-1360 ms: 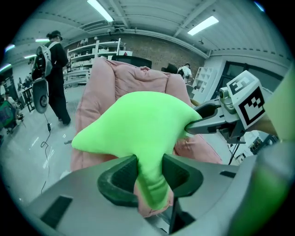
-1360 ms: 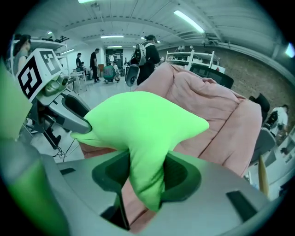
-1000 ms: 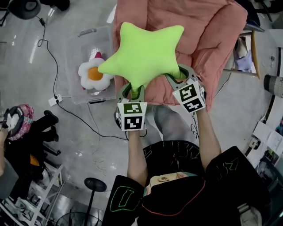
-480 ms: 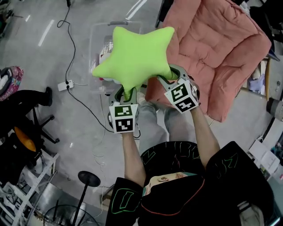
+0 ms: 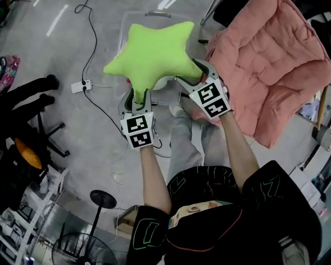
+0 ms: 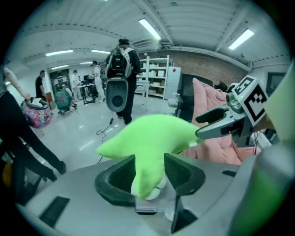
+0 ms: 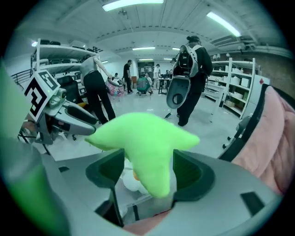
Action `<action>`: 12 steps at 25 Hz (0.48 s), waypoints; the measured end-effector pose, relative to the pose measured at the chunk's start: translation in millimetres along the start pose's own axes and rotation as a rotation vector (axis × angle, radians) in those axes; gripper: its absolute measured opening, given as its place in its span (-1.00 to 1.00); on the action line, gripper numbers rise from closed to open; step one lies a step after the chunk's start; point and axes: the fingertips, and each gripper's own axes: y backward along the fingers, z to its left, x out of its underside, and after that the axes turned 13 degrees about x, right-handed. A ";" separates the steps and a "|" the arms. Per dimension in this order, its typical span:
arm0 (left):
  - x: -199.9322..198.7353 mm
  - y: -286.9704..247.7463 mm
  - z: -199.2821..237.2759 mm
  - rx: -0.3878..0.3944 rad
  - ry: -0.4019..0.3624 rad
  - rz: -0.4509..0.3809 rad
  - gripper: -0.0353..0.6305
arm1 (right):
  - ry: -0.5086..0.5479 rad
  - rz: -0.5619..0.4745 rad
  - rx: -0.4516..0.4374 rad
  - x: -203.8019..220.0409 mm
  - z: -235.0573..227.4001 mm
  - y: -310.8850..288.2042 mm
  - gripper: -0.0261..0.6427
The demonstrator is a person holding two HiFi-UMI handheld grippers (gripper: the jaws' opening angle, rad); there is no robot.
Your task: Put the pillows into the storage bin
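While both pairs of jaws have just been opening, the left gripper (image 5: 135,99) stands half spread, its ribbed dark pads touching one soft point of the plush lime-green star pillow (image 5: 152,52). The right gripper (image 5: 199,76) gapes wide, loose around another point. The pillow hangs over the clear plastic storage bin (image 5: 158,14), left of a quilted pink cushion (image 5: 269,62).

two tools (image 5: 135,98) (image 5: 194,77), one green star pillow (image 5: 152,52), one clear bin (image 5: 135,15), one pink quilt (image 5: 269,67).
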 end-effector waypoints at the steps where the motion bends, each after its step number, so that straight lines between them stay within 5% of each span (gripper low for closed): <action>1: 3.8 -0.6 10.0 -0.020 0.016 -0.006 -0.29 | 0.010 0.010 0.008 -0.6 2.7 -6.4 0.01; 4: 8.1 -6.1 26.0 -0.024 0.069 -0.026 -0.38 | 0.033 0.058 0.028 3.8 4.5 -19.3 -0.04; 7: 6.4 -9.2 26.6 -0.003 0.101 -0.057 -0.70 | -0.019 0.082 0.031 17.0 3.2 -21.2 -0.75; 8: 3.5 -9.5 26.6 0.004 0.113 -0.073 -0.77 | -0.045 0.084 0.027 18.4 2.6 -20.8 -0.85; 12: -9.1 -7.3 25.9 0.031 0.152 -0.138 -0.91 | -0.128 0.069 -0.006 12.6 3.1 -15.4 -0.91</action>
